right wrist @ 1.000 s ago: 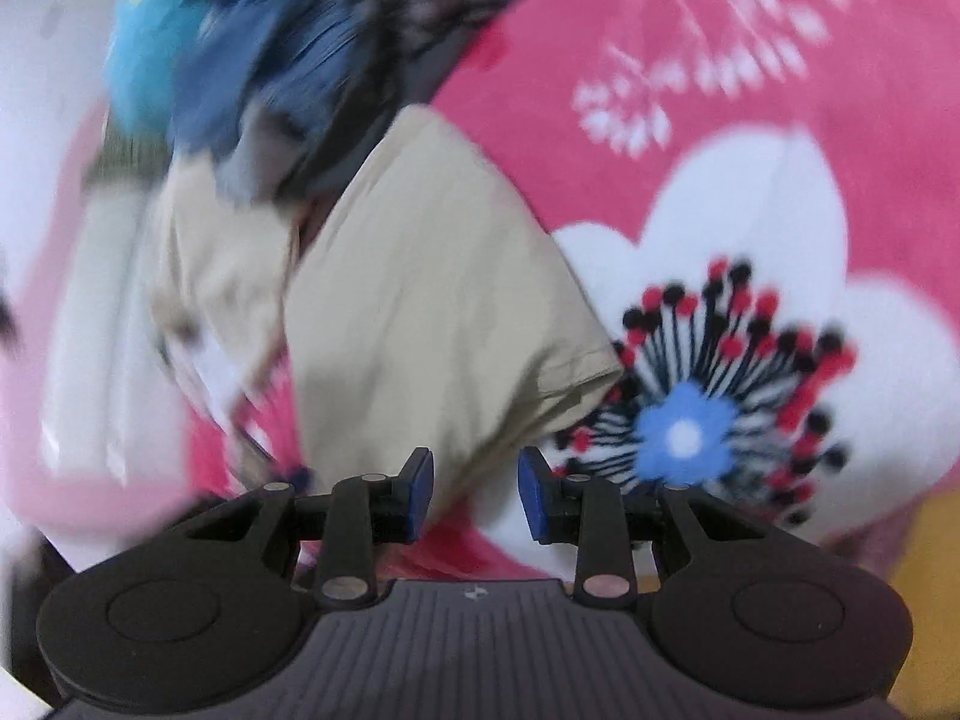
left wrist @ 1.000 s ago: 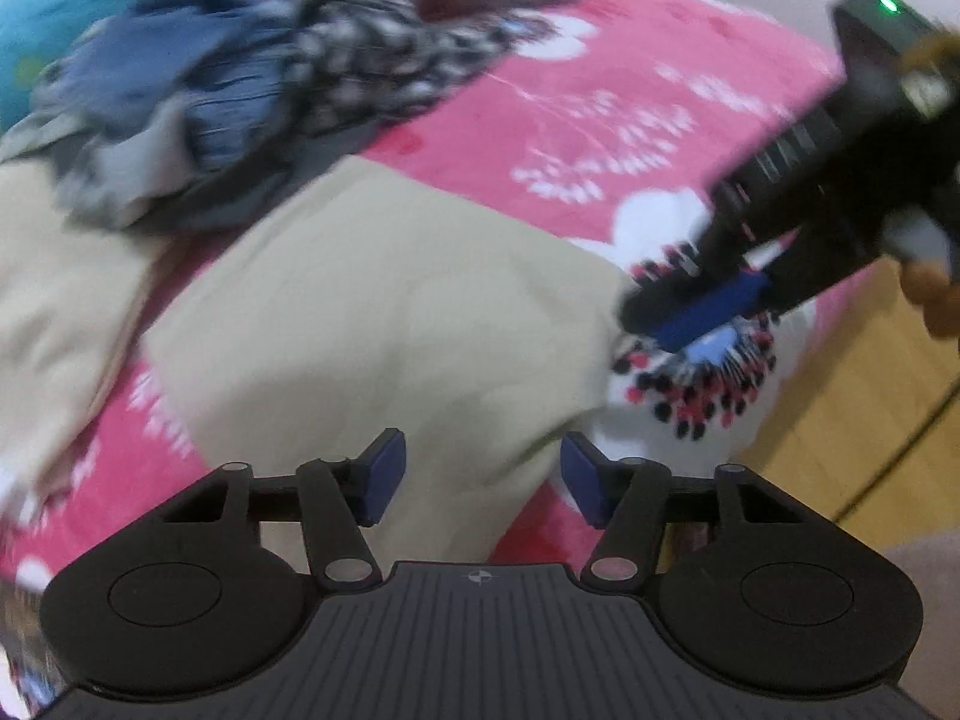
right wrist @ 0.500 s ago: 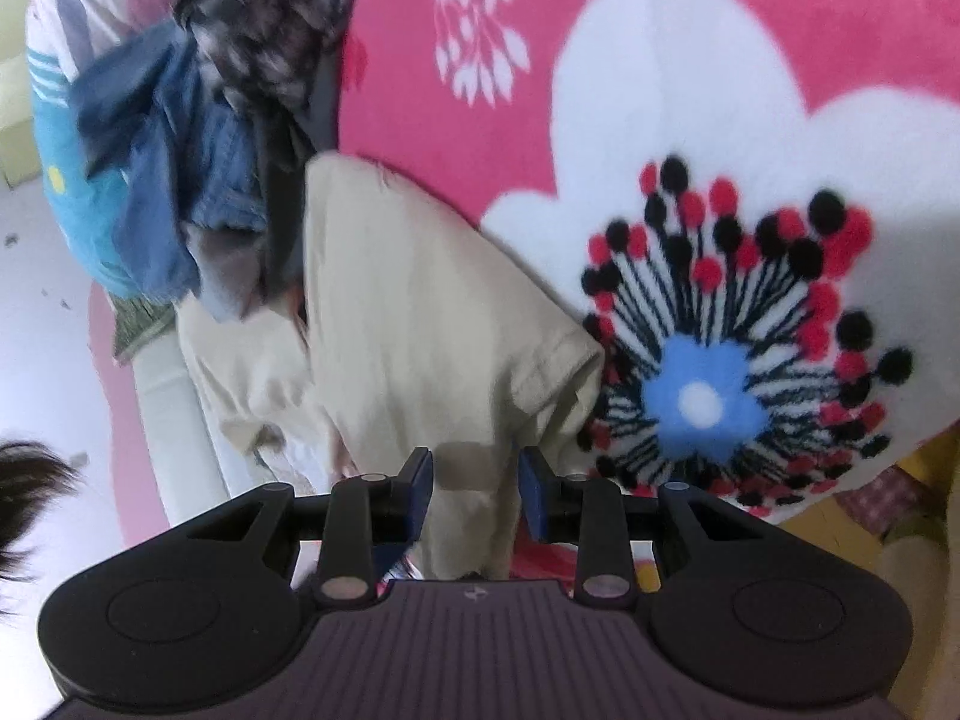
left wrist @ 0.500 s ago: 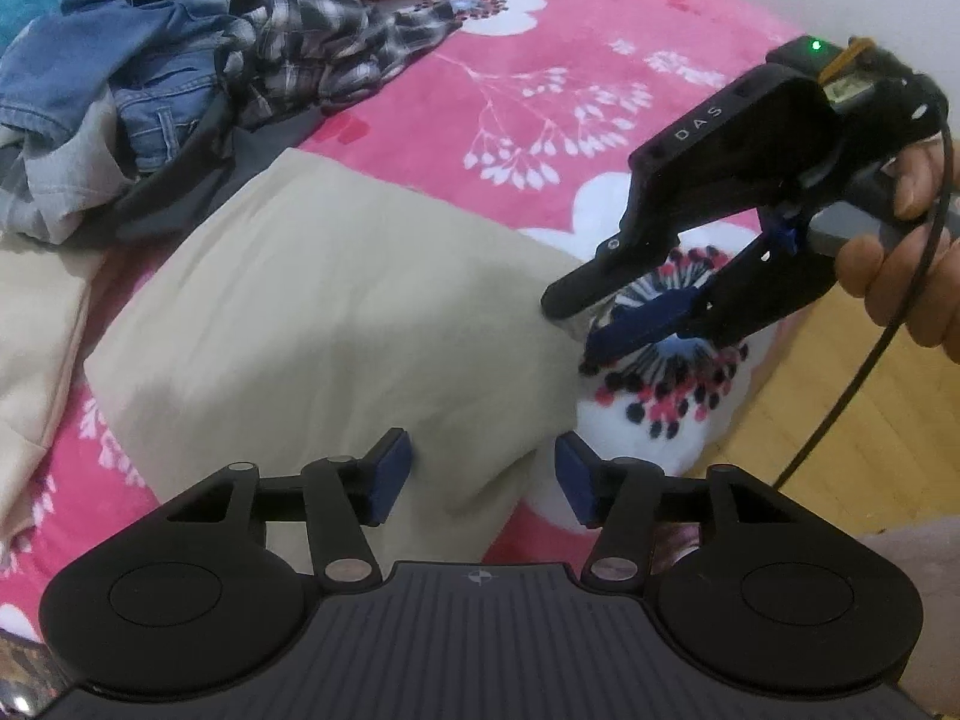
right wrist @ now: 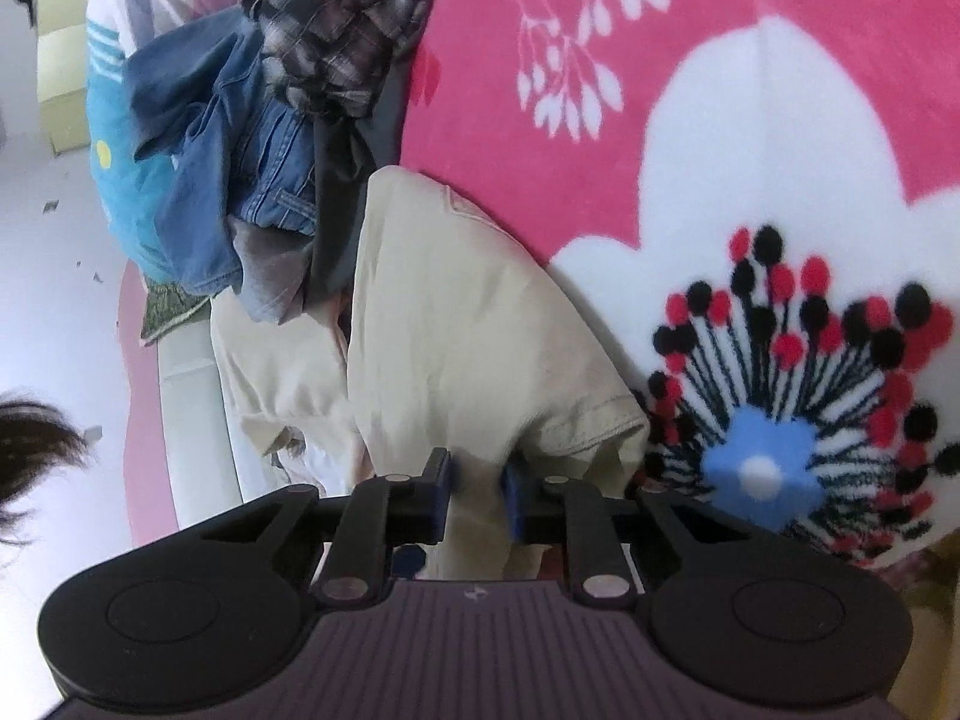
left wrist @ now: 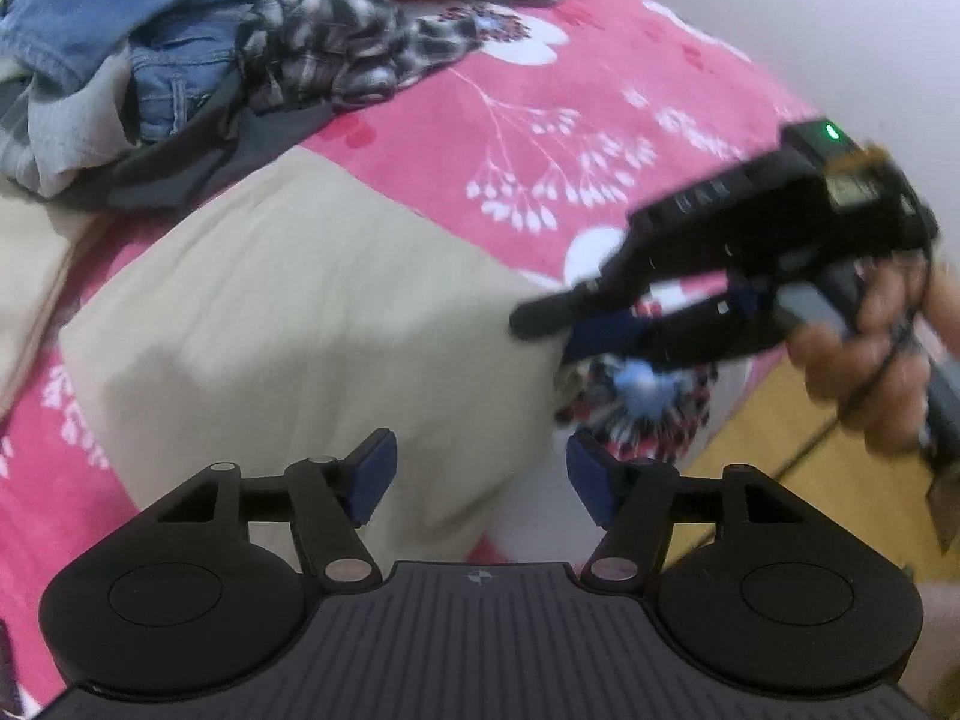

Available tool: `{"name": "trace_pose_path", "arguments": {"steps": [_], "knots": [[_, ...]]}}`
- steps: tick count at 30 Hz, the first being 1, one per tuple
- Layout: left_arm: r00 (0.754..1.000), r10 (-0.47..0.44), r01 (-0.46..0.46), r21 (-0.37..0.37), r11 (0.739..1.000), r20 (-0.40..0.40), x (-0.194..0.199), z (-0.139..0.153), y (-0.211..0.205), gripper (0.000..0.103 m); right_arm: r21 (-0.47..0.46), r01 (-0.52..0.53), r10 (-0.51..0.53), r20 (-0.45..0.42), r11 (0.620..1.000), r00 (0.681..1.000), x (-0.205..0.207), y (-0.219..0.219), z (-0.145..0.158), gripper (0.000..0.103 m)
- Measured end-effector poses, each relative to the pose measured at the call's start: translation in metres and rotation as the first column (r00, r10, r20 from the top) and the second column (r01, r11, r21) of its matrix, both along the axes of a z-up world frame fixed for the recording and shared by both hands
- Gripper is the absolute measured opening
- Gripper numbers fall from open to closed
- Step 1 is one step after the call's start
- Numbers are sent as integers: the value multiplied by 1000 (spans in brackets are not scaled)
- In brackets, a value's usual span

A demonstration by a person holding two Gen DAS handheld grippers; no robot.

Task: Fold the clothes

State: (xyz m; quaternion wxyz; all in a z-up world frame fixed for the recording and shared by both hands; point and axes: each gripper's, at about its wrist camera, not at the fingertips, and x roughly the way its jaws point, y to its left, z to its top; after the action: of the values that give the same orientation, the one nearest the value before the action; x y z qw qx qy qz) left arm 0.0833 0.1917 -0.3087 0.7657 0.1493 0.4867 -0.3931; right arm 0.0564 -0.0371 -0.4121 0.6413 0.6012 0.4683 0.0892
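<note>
At the bed's [left wrist: 540,138] near edge, your right tool [right wrist: 477,492] has just been closing on the shirt's [left wrist: 300,312] corner; the left tool [left wrist: 480,474], just opening, hangs empty: fold next.

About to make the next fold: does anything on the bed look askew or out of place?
The beige garment is only partly folded: one part trails off left, bunched. The right gripper, jaws just closing, has its hem between them. Unfolded clothes lie heaped behind, touching it.
</note>
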Motion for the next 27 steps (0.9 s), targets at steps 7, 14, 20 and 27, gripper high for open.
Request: {"name": "trace_pose_path", "arguments": {"steps": [7, 14, 20, 27], "knots": [[997, -67, 62, 97, 993, 48, 6, -17, -17, 49, -21, -23, 23, 24, 1000, 999, 1, -1, 2, 20], [975, -149, 123, 158, 980, 163, -5, -12, -22, 16, 13, -14, 14, 14, 1000, 1000, -1, -4, -2, 20], [883, -235, 137, 256, 957, 406, -34, -4, -31, 10, 34, -8, 8, -1, 999, 1000, -6, -6, -3, 21], [744, -429, 218, 421, 881, 513, -75, -36, -36, 10, 87, 26, -23, -27, 996, 999, -16, -7, 0, 22]]}}
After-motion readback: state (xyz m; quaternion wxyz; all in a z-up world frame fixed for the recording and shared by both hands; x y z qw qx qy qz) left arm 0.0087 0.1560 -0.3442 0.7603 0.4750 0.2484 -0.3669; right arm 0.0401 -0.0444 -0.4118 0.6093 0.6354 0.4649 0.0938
